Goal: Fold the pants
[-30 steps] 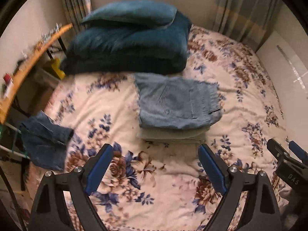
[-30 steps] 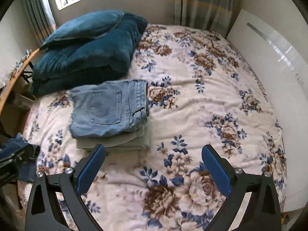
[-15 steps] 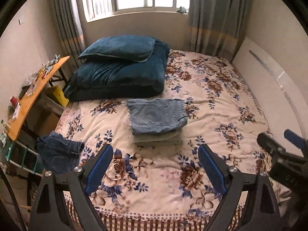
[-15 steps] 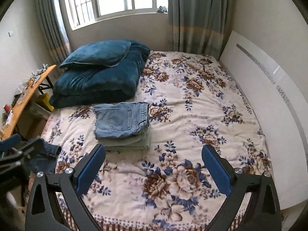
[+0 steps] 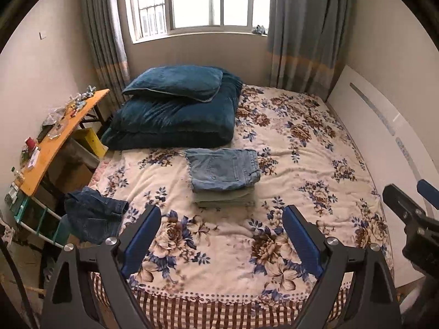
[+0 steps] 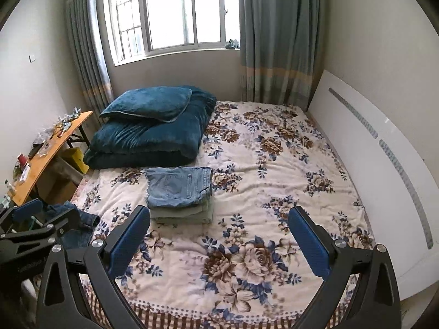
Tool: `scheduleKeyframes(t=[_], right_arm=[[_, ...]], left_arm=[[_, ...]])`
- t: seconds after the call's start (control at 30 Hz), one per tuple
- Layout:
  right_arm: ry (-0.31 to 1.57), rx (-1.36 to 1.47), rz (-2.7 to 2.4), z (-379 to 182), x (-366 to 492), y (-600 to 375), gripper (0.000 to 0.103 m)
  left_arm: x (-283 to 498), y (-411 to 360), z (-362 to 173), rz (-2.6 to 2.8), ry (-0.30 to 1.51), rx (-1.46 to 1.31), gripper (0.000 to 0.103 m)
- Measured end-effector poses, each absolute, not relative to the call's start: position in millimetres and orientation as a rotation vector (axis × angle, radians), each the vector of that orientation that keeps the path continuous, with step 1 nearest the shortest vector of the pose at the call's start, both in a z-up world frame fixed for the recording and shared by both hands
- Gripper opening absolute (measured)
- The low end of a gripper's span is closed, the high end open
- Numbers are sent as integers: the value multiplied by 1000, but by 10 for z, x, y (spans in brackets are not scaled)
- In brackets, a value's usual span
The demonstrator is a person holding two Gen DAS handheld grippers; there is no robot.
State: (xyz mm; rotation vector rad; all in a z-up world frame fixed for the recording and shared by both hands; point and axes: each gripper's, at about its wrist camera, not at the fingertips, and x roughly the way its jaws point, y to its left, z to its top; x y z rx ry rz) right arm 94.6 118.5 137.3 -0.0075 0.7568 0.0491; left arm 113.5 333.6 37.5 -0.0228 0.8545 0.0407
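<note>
Folded light-blue jeans (image 5: 223,168) lie on top of folded grey-green pants (image 5: 223,198) in a neat stack in the middle of the floral bed (image 5: 301,164). The stack also shows in the right wrist view (image 6: 179,186). Dark-blue jeans (image 5: 93,219) hang crumpled off the bed's left front corner, also seen in the right wrist view (image 6: 79,219). My left gripper (image 5: 222,235) is open and empty, well back from the stack above the bed's foot. My right gripper (image 6: 219,235) is open and empty beside it.
A dark teal duvet (image 5: 175,120) with a pillow (image 5: 175,85) lies at the bed's far left. An orange side table (image 5: 55,142) with small items stands left of the bed. A white headboard panel (image 6: 384,170) runs along the right. Window and curtains are behind.
Both grippers have pulled back and up from the folded stack to beyond the bed's foot. The whole bed and room now show. Both stay open and empty.
</note>
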Motion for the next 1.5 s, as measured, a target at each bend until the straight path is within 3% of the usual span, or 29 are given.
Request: scheduleKeyframes(t=[0.5, 0.63, 0.77, 1.5], right_arm=[[767, -2, 57, 1360, 833, 1149, 103], [757, -9, 35, 1275, 939, 1116, 103], [744, -24, 29, 1125, 1164, 1155, 103], [858, -51, -19, 122, 2234, 1357, 103]], left_arm=[[1067, 3333, 437, 105, 826, -16, 90], [1206, 3321, 303, 128, 816, -1, 98], [1427, 3318, 144, 145, 819, 26, 102], [2171, 3466, -587, 205, 898, 11, 102]])
